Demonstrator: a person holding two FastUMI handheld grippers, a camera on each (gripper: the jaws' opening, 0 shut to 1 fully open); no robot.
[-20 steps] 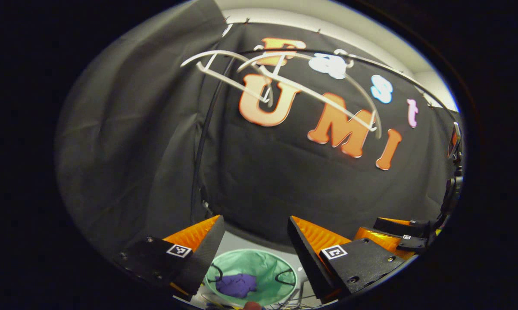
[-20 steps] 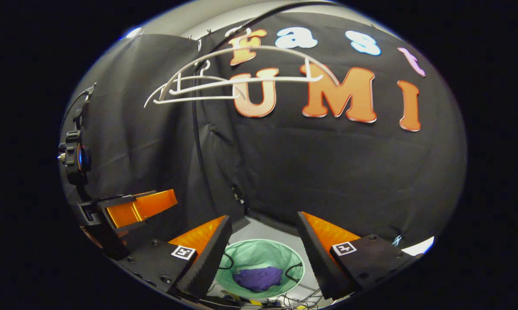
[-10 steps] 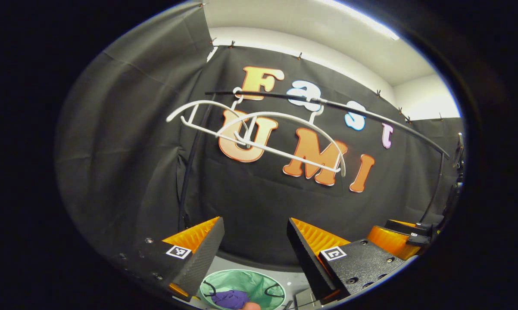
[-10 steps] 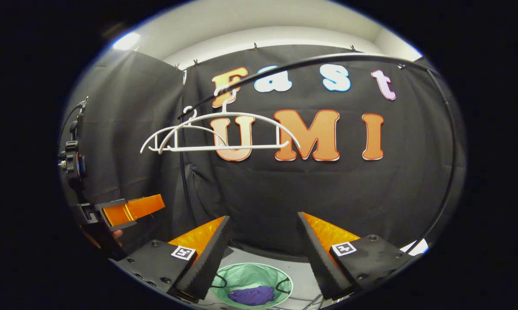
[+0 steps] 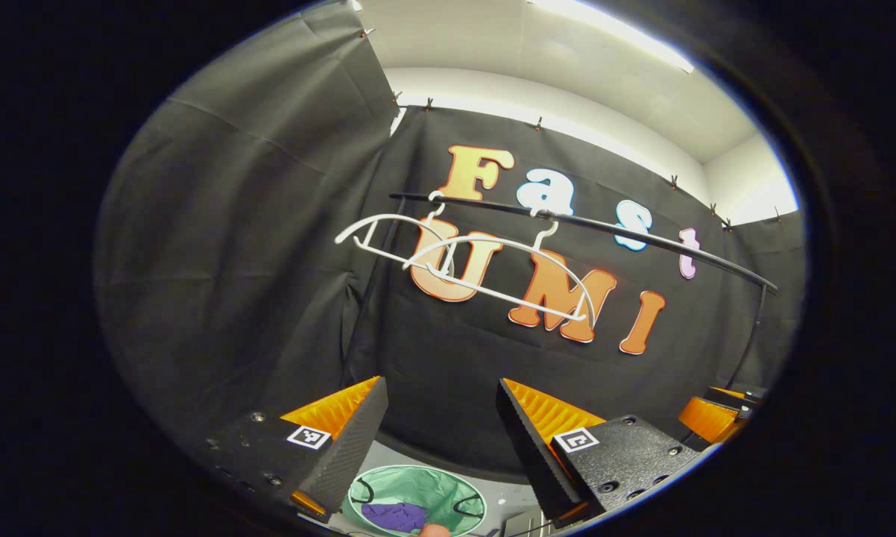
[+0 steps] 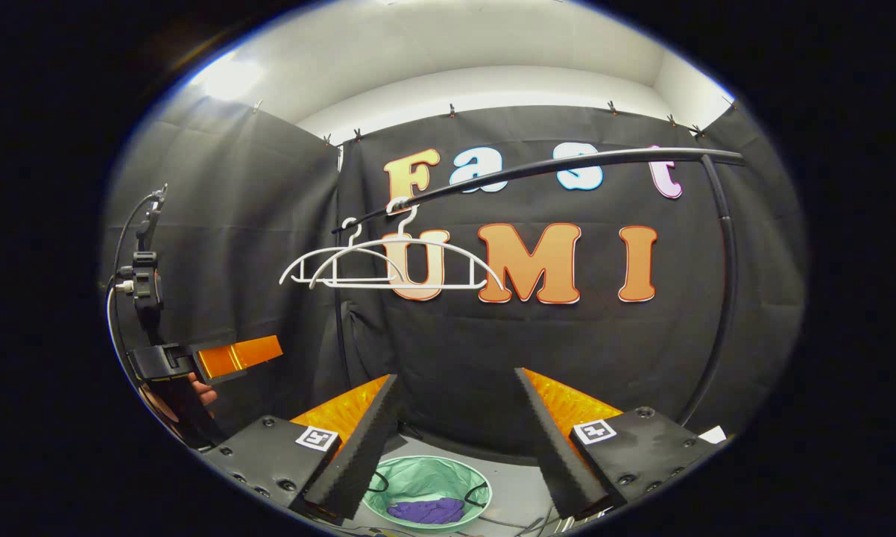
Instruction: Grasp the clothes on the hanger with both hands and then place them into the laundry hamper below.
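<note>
Purple clothes [image 6: 426, 511] lie in the green hamper [image 6: 427, 481].
Both grippers' jaws gape empty; bare white hangers [image 6: 388, 265] hang on the black rail [image 6: 567, 162].

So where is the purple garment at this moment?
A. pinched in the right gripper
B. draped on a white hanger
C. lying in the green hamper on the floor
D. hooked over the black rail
C: the purple garment lies bunched inside the green hamper, while both white hangers on the rail hang bare.
</note>
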